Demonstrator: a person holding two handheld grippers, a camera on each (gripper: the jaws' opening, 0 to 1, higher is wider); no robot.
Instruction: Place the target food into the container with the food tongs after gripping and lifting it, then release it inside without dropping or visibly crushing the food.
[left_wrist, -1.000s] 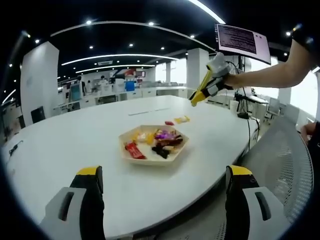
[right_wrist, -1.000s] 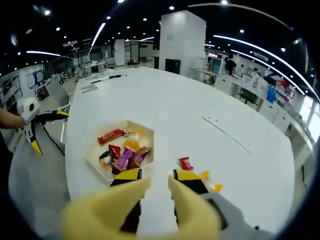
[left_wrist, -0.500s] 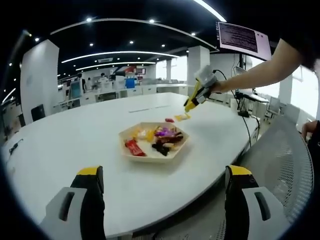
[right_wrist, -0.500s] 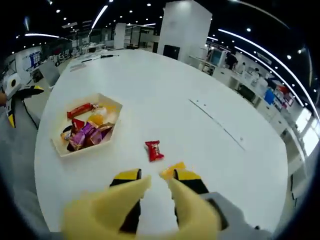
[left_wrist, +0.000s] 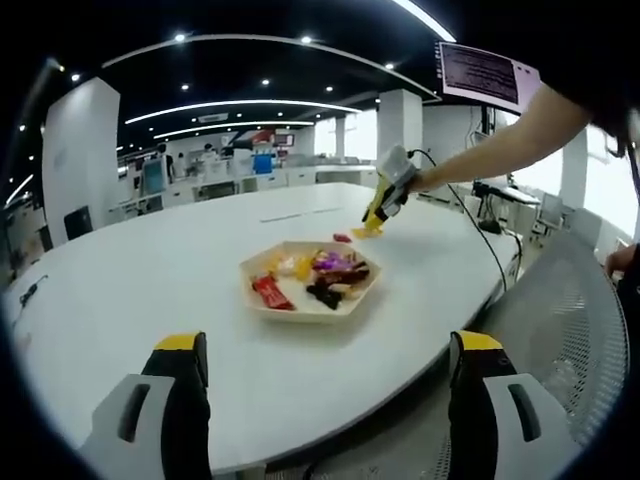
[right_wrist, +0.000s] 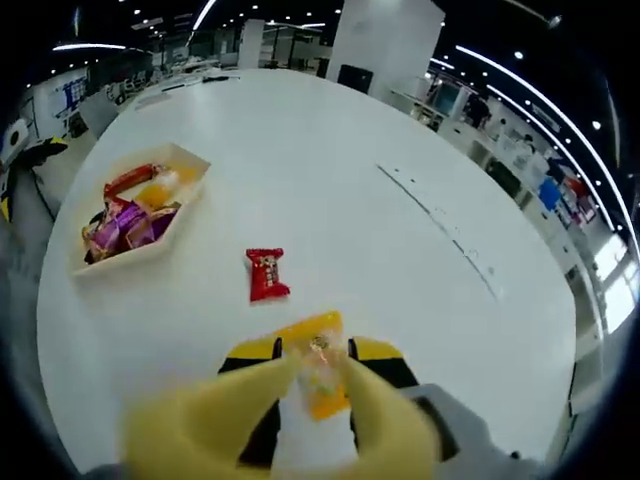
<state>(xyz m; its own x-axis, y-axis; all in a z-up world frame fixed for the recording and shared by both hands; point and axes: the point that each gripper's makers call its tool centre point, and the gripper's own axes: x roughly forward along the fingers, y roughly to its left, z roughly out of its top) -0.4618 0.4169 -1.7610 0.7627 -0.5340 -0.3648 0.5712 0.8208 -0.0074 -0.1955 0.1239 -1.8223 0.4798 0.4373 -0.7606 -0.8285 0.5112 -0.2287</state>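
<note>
While my right tongs (right_wrist: 312, 372) are straddling the yellow candy (right_wrist: 318, 375) on the worktop (right_wrist: 330, 215), not clamped, I am holding the left tongs (left_wrist: 325, 372) apart. A red candy (right_wrist: 266, 275) is lying nearby, the tray (right_wrist: 150, 240) well apart.

Left gripper (left_wrist: 322, 370) black jaws, yellow tips, right gripper (right_wrist: 312, 378) yellow tongs

Own tool (left_wrist: 320, 400): 2 jaws wide apart, holding nothing.
Worktop (left_wrist: 150, 290): white, rounded.
Tray (left_wrist: 310, 312): hexagonal, filled with wrapped snacks (left_wrist: 320, 275).
Other tool (left_wrist: 382, 205): tips down at a yellow packet (left_wrist: 366, 232) beyond the tray.
</note>
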